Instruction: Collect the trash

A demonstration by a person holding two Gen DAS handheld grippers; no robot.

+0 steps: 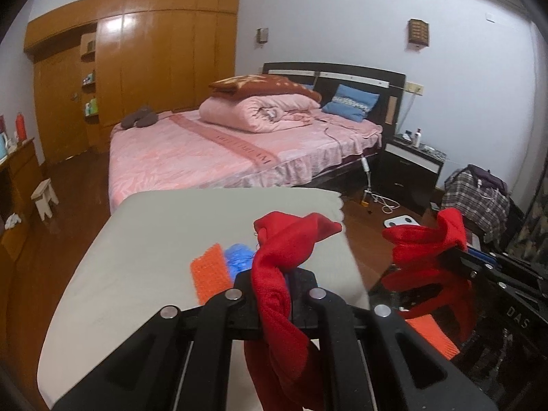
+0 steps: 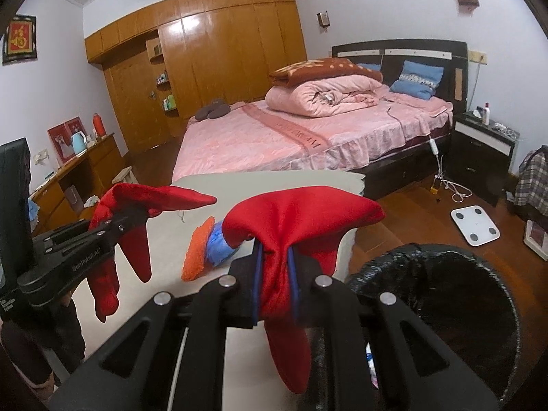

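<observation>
Left tongs [image 1: 274,274] pinch one red cloth [image 1: 277,257], right tongs [image 2: 275,257] pinch another red cloth [image 2: 291,229], both lifted above the desk [image 2: 308,179]. Orange scrap [image 2: 197,251] and blue scrap [image 2: 219,248] lie on desk; black-lined bin [image 2: 445,274] sits just right of it.
</observation>
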